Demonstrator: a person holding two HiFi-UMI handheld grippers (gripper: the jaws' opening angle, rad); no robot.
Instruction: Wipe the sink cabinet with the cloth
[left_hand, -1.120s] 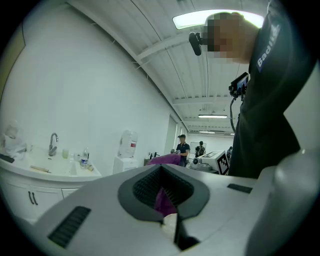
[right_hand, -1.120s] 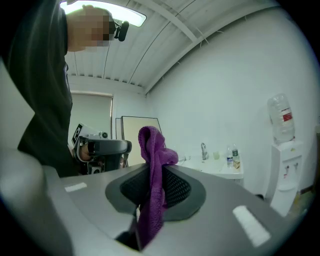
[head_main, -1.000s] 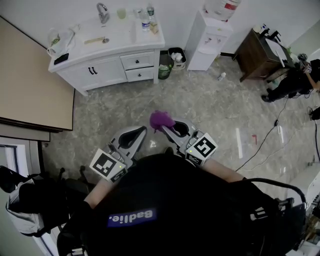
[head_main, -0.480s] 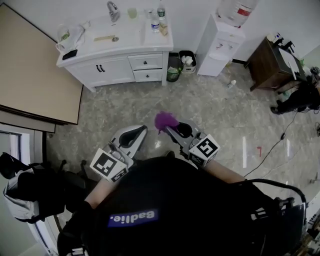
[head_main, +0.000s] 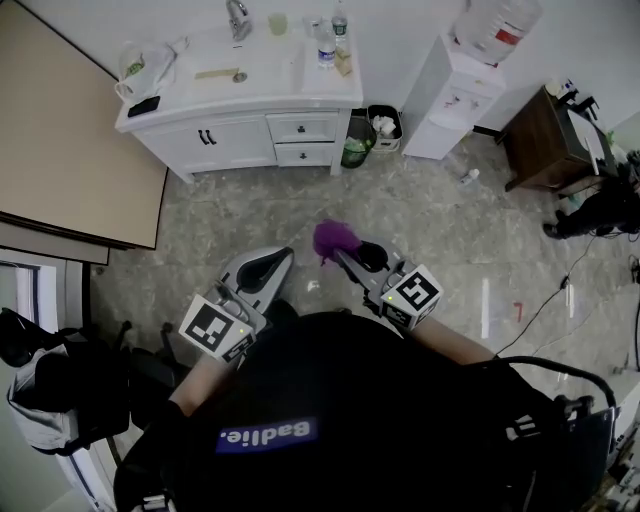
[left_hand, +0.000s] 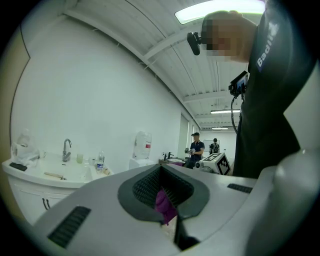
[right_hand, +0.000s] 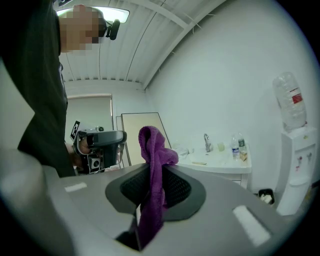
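The white sink cabinet (head_main: 240, 135) stands against the far wall, a few steps ahead across the marble floor; it also shows in the left gripper view (left_hand: 30, 185) and in the right gripper view (right_hand: 220, 162). My right gripper (head_main: 338, 252) (right_hand: 150, 185) is shut on the purple cloth (head_main: 333, 240) (right_hand: 152, 165), which bunches up above its jaws and hangs down between them. My left gripper (head_main: 280, 262) (left_hand: 165, 200) is held beside it, shut and empty; a bit of purple shows through the gap between its pads.
On the cabinet's counter are a faucet (head_main: 238, 18), bottles (head_main: 327, 45), a black phone (head_main: 145, 105) and a plastic bag (head_main: 135, 65). Two waste bins (head_main: 357, 140) and a water dispenser (head_main: 455, 95) stand to its right. A tan board (head_main: 70, 150) leans at left; a brown desk (head_main: 545, 135) at right.
The cabinet has shifted right and lower in the head view as the person steps toward it. Both grippers keep their pose, the cloth still held.
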